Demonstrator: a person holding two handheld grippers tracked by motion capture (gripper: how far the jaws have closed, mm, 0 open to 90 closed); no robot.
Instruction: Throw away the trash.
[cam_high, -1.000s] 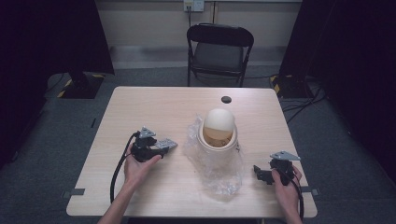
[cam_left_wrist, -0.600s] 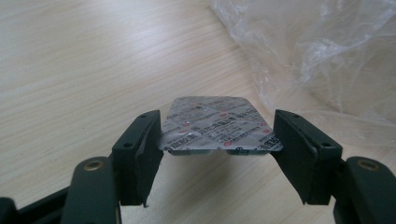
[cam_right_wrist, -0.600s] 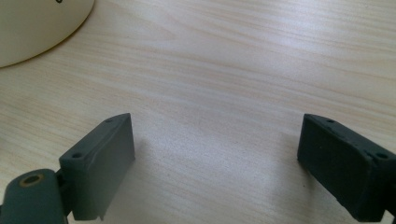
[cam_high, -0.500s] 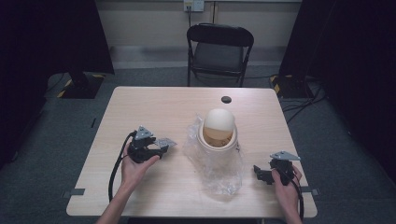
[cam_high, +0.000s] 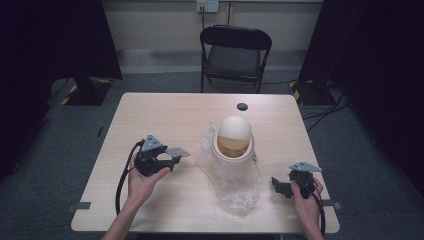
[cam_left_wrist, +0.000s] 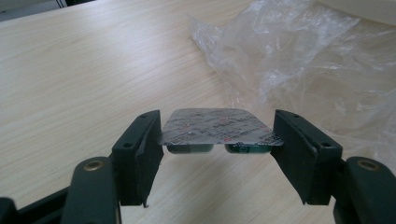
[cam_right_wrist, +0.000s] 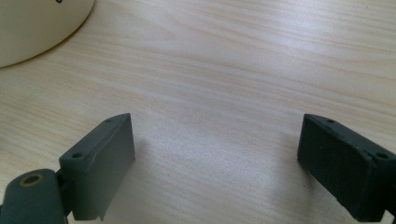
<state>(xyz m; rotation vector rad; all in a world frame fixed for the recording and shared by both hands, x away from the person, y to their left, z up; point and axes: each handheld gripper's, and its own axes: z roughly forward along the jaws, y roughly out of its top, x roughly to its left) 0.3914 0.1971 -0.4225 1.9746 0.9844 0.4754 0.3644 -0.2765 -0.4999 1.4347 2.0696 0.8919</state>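
- While the beige bin (cam_high: 233, 150) stood upright near the middle of the table (cam_high: 165, 115), its domed swing lid sat tilted in the mouth, and the contents could not be made out.
- A clear plastic bag (cam_high: 235, 182) lay crumpled around the bin's base and spread toward the person's edge of the table (thin, glossy, heavily creased).
- The left gripper (cam_high: 167, 159) pinched a blister pack (cam_left_wrist: 217, 128) by its two side edges, clear of the wood-grain table and just left of the bag.
- Compared with one second earlier, the left gripper and pack sat slightly higher; the right gripper (cam_high: 278, 186) was unmoved.
- The pack was a flat foil-backed rectangle with printed text and dark green capsules underneath.
- The right gripper's jaws stood spread over bare table, holding nothing.
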